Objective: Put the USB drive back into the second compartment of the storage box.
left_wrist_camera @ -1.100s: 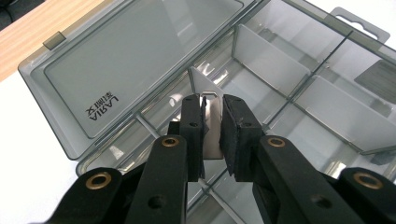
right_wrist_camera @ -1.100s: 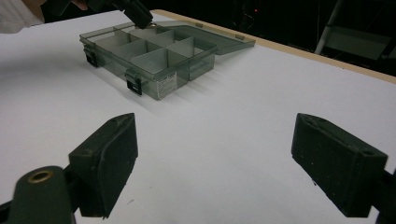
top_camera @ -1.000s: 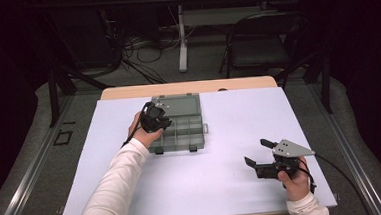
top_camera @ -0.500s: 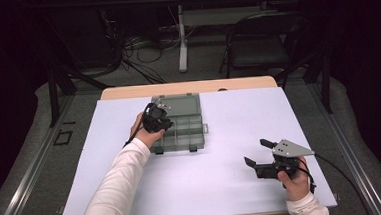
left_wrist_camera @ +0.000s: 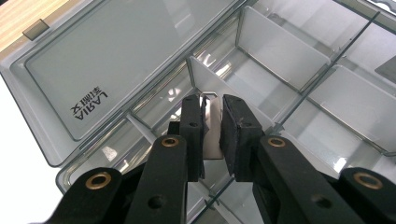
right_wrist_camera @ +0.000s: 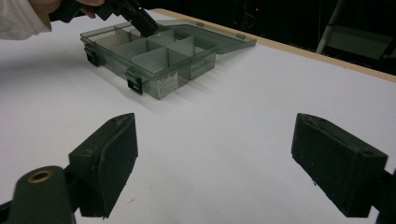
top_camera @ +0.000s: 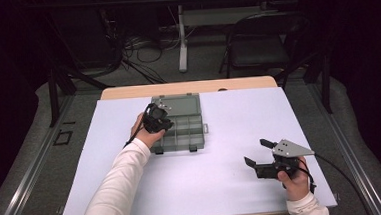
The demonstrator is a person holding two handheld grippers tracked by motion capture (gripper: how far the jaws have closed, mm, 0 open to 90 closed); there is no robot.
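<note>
Left gripper (left_wrist_camera: 212, 140) jaws nearly closed, pinching a divider (left_wrist_camera: 210, 100) in the open organizer box (top_camera: 179, 123) near the surface's far edge; pull straight up along its slots. Right gripper (top_camera: 258, 153) jaws wide, empty, near right corner.

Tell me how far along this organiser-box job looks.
Done: the smoky clear plastic compartment box lies open, lid flat on the white table. In hand: the left gripper pinches a pale removable divider. Left: the other dividers stand slotted; the right gripper waits open.
</note>
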